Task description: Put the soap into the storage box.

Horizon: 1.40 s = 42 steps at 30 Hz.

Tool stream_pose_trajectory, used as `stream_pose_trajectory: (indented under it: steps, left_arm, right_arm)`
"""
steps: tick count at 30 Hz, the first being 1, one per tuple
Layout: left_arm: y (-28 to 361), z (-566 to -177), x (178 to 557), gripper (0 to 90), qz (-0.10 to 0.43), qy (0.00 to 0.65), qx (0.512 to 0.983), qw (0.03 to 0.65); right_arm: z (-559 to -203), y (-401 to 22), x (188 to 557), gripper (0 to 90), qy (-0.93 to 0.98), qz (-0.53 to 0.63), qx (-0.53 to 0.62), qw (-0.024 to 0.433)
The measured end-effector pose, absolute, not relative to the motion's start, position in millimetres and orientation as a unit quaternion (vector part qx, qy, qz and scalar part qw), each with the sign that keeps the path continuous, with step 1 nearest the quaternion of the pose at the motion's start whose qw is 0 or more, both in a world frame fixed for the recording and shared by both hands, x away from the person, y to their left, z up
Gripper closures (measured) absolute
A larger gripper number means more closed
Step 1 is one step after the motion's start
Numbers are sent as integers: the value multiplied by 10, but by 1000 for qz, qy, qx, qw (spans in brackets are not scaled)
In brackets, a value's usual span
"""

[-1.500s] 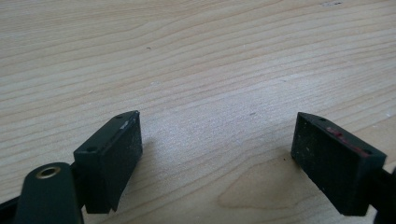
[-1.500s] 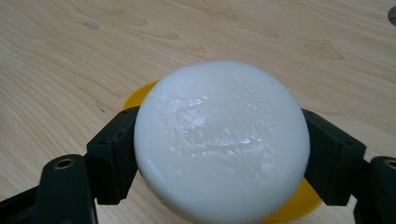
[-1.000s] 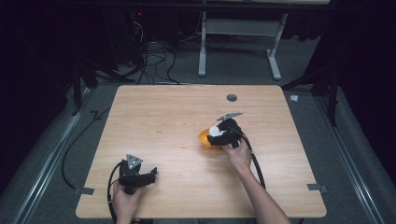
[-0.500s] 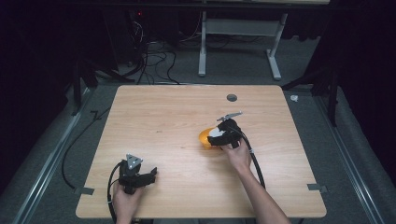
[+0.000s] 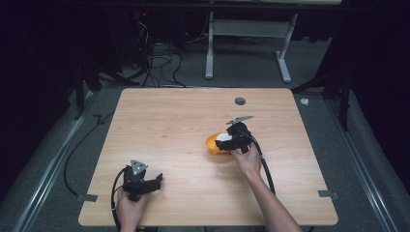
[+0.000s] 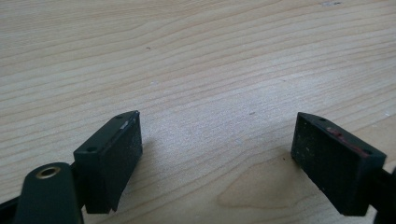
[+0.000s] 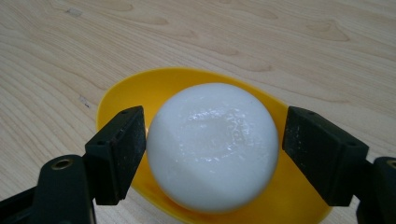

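Nearest the person, the left gripper (image 5: 155, 182) rests low over bare table (image 5: 174, 116) at the near left, its jaws spread wide with nothing but wood grain between them. It sits where it sat a second ago.

Farther out, the right gripper (image 7: 212, 140) is over the yellow bowl (image 7: 140, 88). Across the last second it has barely shifted; at most it has edged slightly nearer the bowl. So the work seems to sit at the point of either taking or letting go of the white ball (image 7: 212, 144), not carrying it. The jaws stand apart on either side of the ball: the left jaw is at or almost at its surface, the right jaw shows a thin gap, so this is a loose bracket and no firm grip.

The ball lies between the jaws, inside the bowl, which spreads below and beyond it. Being round, the ball has no long axis and points nowhere. The bowl opens upward, and its rim looks slightly oval from here.
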<state>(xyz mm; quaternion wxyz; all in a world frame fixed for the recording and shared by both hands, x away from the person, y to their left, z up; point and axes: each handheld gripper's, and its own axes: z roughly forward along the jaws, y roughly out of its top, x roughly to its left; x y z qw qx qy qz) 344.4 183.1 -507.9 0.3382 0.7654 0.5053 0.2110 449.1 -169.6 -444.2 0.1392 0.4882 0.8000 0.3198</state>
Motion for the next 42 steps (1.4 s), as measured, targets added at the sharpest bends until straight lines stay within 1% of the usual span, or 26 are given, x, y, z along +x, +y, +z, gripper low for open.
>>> stream_pose_trajectory:
  steps: [12,31,42]
  left_arm:
    - [1831,-5079,3444,168,211,505,766,337]
    - [1827,-5081,3446,169,212,506,765,338]
    - [1827,-5081,3445,169,212,506,764,339]
  right_arm:
    - [-4298,-1819,4404,257,787,347,485,158]
    - [-4232,-2160,4253,265,763,374,498,175]
    - [-4157,-2288,4159,266,753,386,501,183]
